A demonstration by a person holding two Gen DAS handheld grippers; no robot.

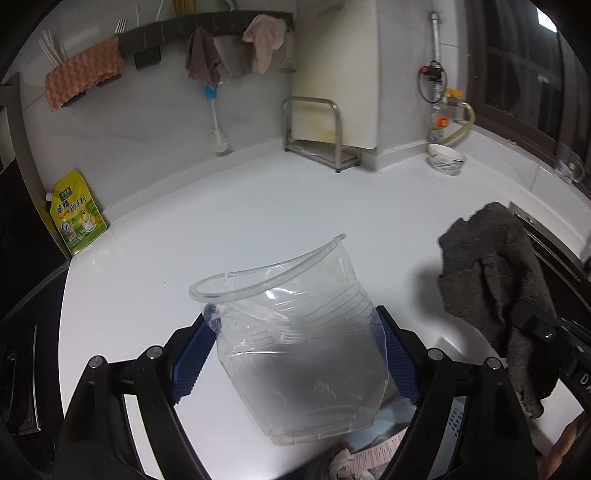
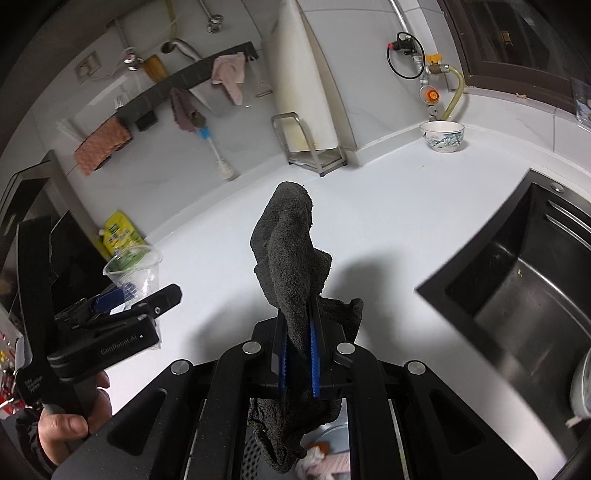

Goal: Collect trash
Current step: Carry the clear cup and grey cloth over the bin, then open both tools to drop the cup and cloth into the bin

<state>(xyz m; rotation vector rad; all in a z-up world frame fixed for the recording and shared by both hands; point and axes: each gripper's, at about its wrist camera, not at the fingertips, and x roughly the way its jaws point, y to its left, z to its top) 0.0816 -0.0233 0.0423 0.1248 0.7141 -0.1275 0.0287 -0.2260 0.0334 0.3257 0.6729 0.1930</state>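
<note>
Standing along the back of the white surface (image 1: 258,206) are a metal rack (image 1: 314,129), a patterned bowl (image 1: 446,158) and a yellow-green pouch (image 1: 78,216); cloths hang from a dark wall rail (image 1: 207,22) above. The left gripper (image 1: 295,350) holds a crumpled clear plastic cup (image 1: 295,325) between its widely spread blue ribbed pads, above the surface. The right gripper (image 2: 299,354) is clenched on a dark grey terry cloth (image 2: 291,258), which sticks up in soft folds and droops below the jaws. Only the right wrist view shows the black sink (image 2: 517,295) at the right and a hand (image 2: 74,417) holding the left gripper's handle. Paper scraps (image 1: 369,454) lie below the cup, seen in the left wrist view.
</note>
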